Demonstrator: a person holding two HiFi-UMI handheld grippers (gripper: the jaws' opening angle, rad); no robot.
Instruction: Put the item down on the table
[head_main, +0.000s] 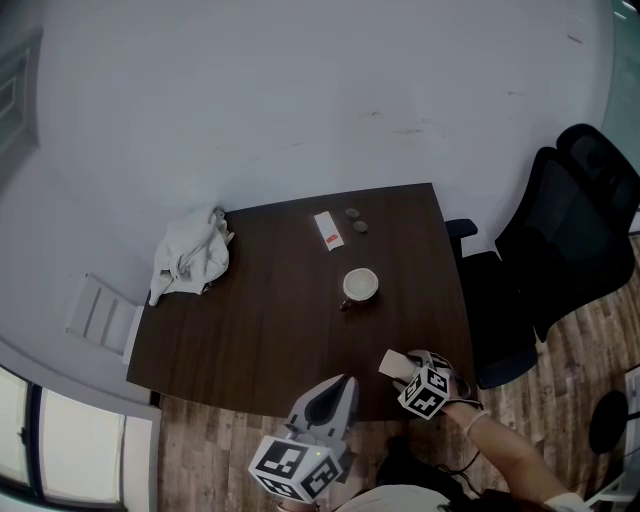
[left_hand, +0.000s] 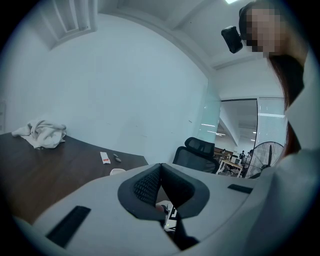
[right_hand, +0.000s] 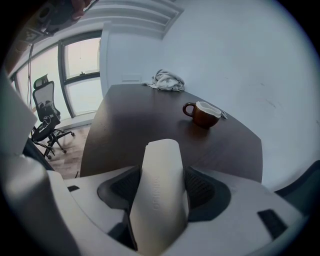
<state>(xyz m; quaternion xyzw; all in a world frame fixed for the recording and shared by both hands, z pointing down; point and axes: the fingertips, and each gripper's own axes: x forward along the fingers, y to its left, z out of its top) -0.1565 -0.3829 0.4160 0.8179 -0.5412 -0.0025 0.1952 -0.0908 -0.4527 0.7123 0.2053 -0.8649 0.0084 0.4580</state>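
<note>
- Currently the pale oblong item (right_hand: 159, 170) is clamped between the jaws of the right gripper (head_main: 408, 368), over the tabletop's (head_main: 260, 330) near edge, close to its near right corner.
- The left gripper (left_hand: 160, 172) has its jaws pressed together with nothing between them, just off the near edge.
- A brown cup (head_main: 360, 285) stands mid-table toward the right edge.
- A white packet (head_main: 328, 230) lies by the far edge.
- A crumpled cloth (head_main: 190, 258) sits at the far left corner.
</note>
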